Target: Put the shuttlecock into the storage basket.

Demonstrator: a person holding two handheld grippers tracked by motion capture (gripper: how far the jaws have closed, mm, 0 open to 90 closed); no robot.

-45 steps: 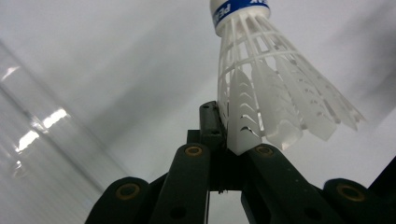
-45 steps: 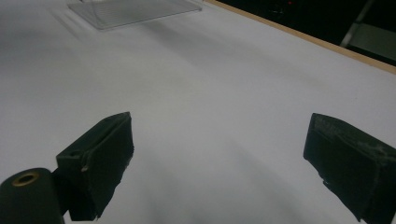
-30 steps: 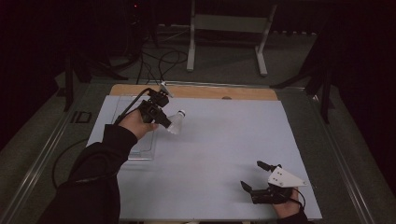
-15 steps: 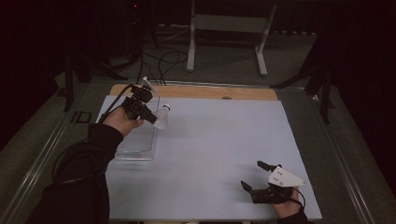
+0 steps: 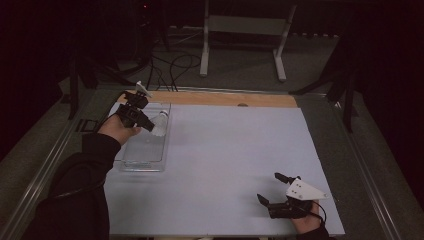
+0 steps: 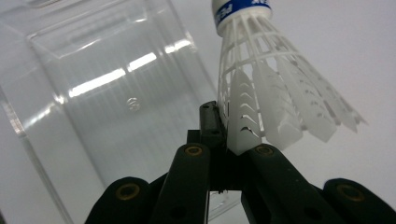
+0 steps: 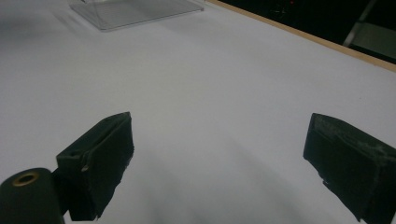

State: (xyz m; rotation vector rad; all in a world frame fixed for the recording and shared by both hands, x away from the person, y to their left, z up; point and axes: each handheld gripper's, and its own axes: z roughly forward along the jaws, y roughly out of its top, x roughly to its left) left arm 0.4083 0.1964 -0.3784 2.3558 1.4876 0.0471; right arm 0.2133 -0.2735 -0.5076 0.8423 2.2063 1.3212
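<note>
White shuttlecock (image 6: 275, 88) with blue band, clear tray (image 5: 145, 150), black tongs (image 6: 223, 140).

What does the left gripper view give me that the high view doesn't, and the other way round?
Left gripper view: the shuttlecock's blue-banded cork and slotted white skirt, with its skirt edge pinched between the jaws, and the ribbed wall of the clear tray. High view: the right gripper resting open at the table's near right, the wooden far edge, and floor stands and cables beyond. Both: shuttlecock, tray, left gripper.
</note>
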